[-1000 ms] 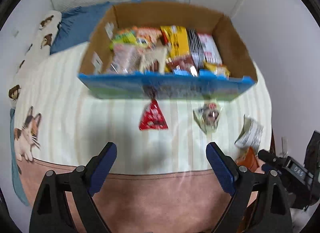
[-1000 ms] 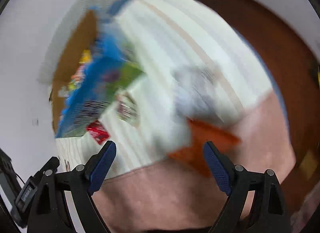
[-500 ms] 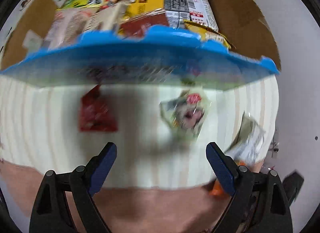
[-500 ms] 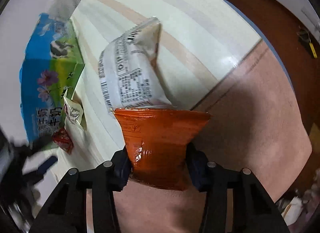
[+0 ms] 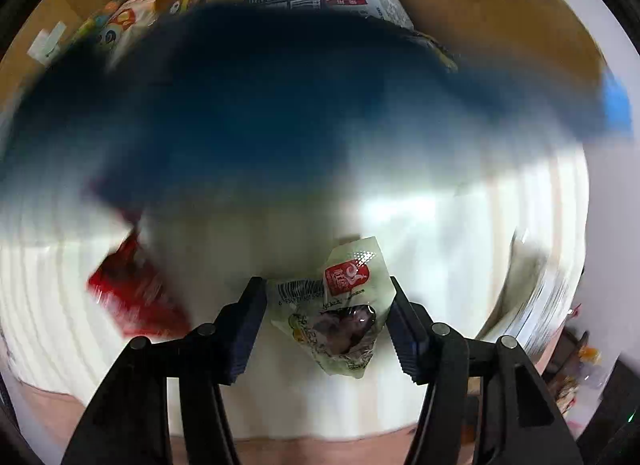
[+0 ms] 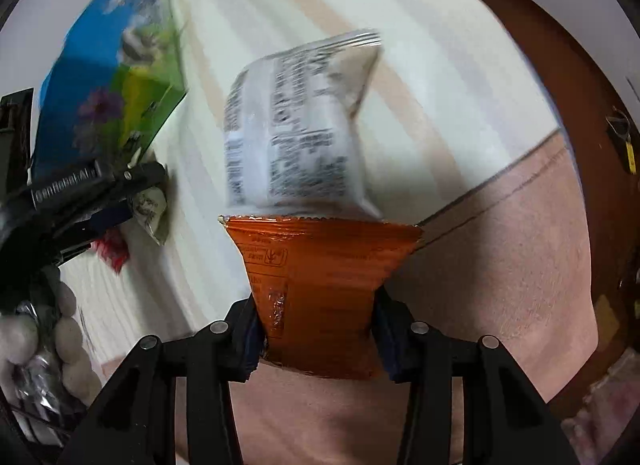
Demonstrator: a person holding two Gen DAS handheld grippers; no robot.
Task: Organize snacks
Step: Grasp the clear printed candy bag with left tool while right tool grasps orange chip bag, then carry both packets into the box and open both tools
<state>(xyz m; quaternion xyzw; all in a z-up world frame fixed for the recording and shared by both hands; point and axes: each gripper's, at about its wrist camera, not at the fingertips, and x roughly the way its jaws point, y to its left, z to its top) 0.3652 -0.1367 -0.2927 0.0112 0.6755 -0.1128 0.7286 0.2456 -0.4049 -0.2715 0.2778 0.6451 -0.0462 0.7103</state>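
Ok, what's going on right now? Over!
Right tongs shut on orange packet. Left tongs just closing around green packet. Red packet loose. Nothing blocking.

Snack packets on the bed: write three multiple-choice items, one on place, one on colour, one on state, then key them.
1. Where does the red packet lie?
A. inside the cardboard box
B. on the striped bedcover
C. on the floor

2. What colour is the packet in the right hand-held gripper?
A. orange
B. green
C. purple

3. How does the left hand-held gripper stand?
A. wide open over a bare bedcover
B. jaws either side of the pale green packet
C. clamped on the box

Key: B, it lies on the bedcover outside the cardboard box; A, the orange packet is pinched; B, the pale green packet sits between closing jaws.
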